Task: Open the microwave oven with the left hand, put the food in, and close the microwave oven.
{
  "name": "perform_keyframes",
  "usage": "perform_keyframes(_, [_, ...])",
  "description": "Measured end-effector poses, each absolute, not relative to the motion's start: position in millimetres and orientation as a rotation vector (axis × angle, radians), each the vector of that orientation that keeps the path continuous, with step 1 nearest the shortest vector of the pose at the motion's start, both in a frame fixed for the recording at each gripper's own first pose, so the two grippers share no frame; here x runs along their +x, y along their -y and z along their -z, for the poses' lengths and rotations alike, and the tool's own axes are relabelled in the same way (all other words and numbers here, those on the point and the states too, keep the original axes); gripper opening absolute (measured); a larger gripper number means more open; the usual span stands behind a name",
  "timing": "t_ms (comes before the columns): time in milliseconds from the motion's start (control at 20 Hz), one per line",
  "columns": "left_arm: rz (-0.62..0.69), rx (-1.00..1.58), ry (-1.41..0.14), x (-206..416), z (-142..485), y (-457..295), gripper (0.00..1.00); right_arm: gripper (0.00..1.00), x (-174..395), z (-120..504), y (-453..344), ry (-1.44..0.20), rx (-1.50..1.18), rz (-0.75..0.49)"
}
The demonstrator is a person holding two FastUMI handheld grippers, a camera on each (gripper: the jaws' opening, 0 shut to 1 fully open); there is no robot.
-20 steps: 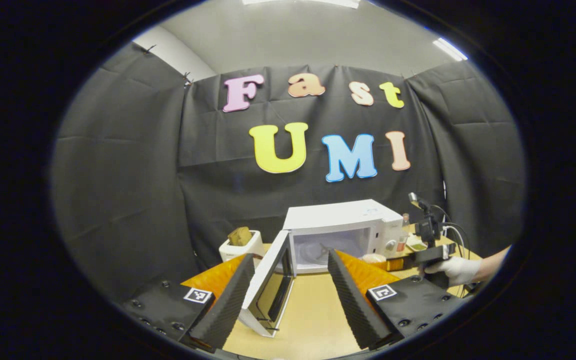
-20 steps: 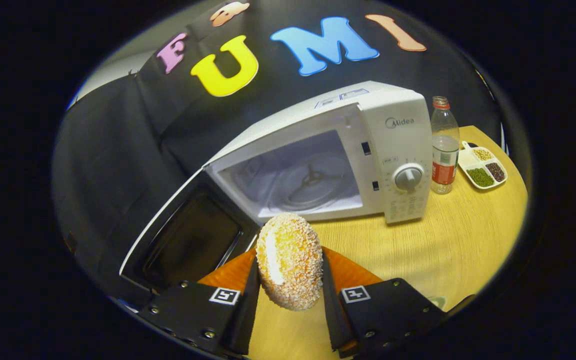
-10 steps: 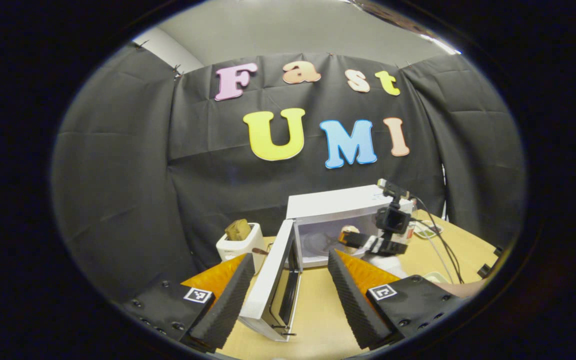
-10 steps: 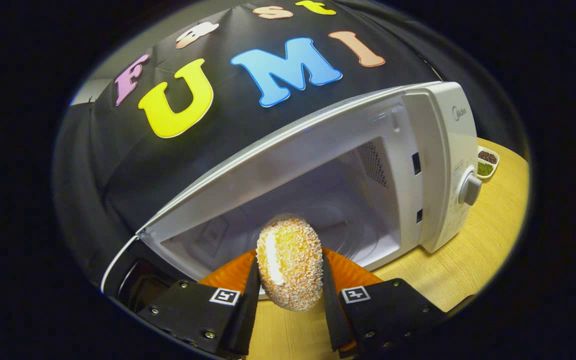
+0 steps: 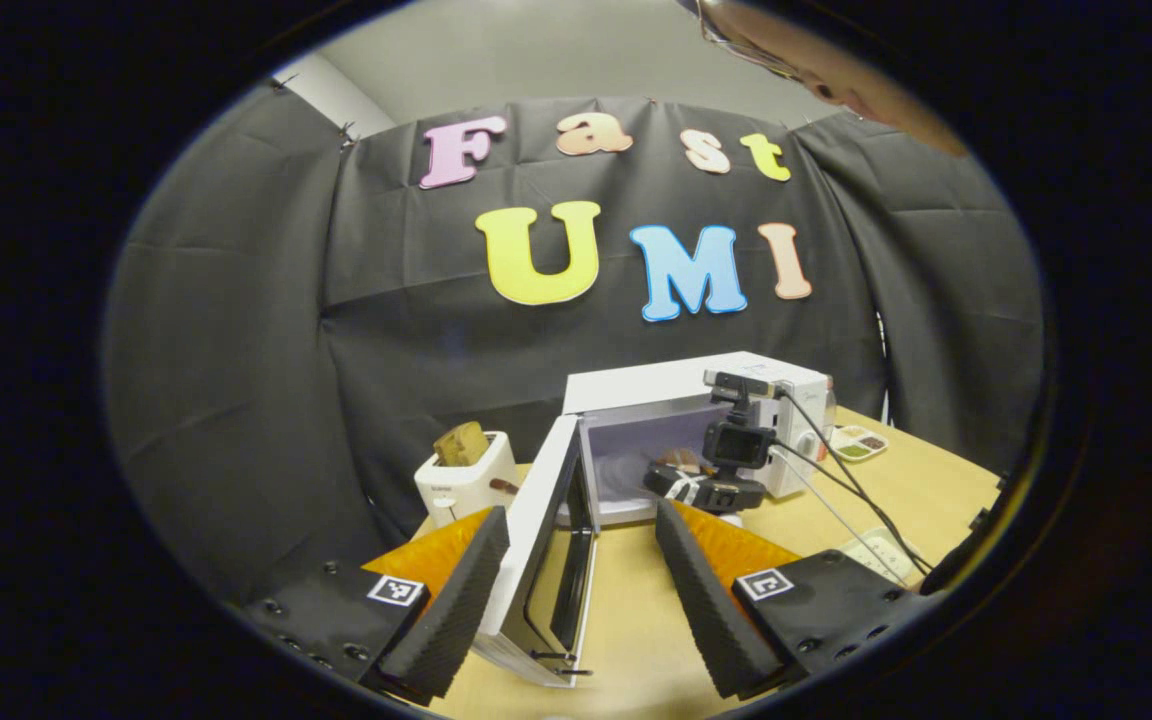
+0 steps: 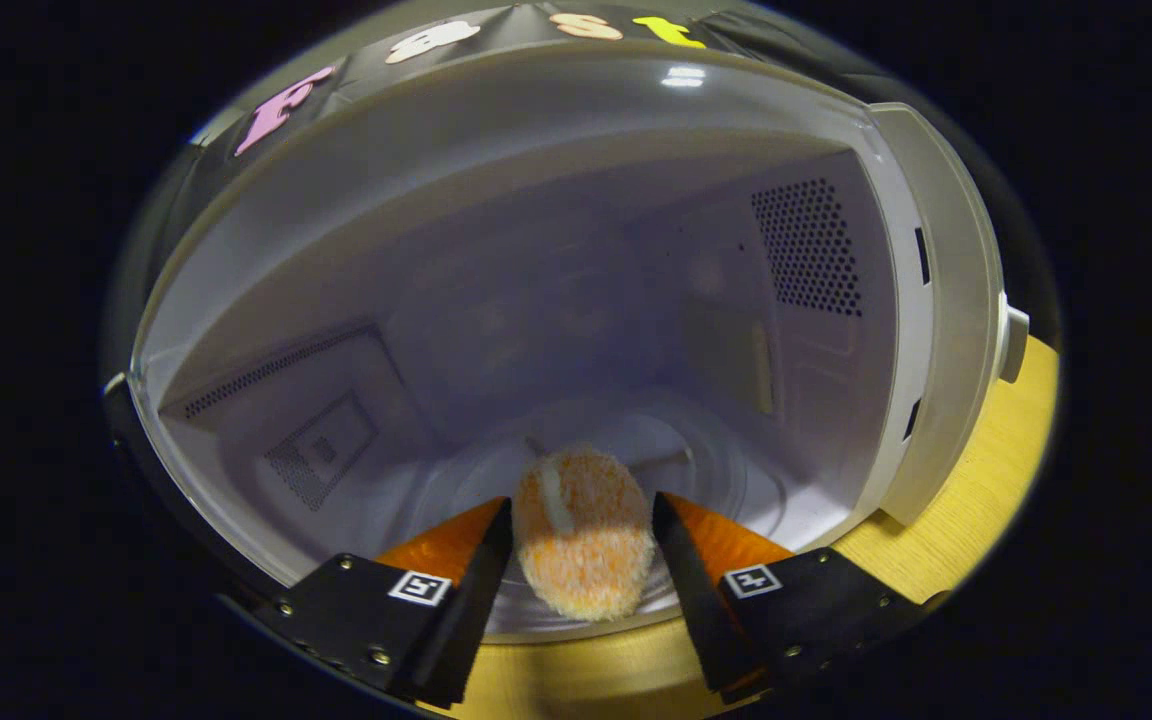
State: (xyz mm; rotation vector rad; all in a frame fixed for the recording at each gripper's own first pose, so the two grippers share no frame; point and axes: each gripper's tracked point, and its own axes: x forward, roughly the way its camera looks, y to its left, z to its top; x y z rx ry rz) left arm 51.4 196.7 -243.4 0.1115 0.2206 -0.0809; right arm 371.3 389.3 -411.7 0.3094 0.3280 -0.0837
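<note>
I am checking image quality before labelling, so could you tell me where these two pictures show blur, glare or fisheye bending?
Right gripper view: the bun looks soft and smeared, the microwave walls bow strongly, and a small glare spot sits on its top edge. Left gripper view: mostly sharp, evenly lit; the table edge and wall cloth curve towards the rim, and the microwave door is crisp.

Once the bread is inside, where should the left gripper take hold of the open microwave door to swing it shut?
Probably the door by its free outer edge, farthest from the hinge at the microwave. It stands open edge-on between the spread fingers of the left gripper, so coming straight forward lets them straddle that thin edge.
</note>
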Motion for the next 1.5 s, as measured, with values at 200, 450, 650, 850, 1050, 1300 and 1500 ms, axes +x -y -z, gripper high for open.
perform_keyframes(200, [0.081,0.142,-0.212,52,230,-197,1.00,0.99,339,386,-370,-0.315,0.336,0.063])
perform_keyframes(450, [0.063,0.110,-0.150,58,193,-202,1.00,0.98,287,275,-323,-0.174,0.306,0.022])
perform_keyframes(650, [0.020,0.103,-0.101,59,166,-219,0.95,0.98,231,190,-284,-0.134,0.180,-0.053])
perform_keyframes(850, [-0.047,0.124,-0.076,54,153,-253,0.98,0.98,173,131,-243,-0.125,0.074,-0.097])
perform_keyframes(1050, [-0.122,0.162,-0.109,46,171,-294,1.00,0.98,116,114,-220,-0.198,0.070,-0.147])
perform_keyframes(1300, [-0.209,0.145,-0.201,24,234,-346,1.00,0.98,77,85,-186,-0.220,0.049,-0.113])
perform_keyframes(1500, [-0.229,0.153,-0.276,14,294,-367,0.98,0.98,61,65,-170,-0.238,0.113,-0.090])
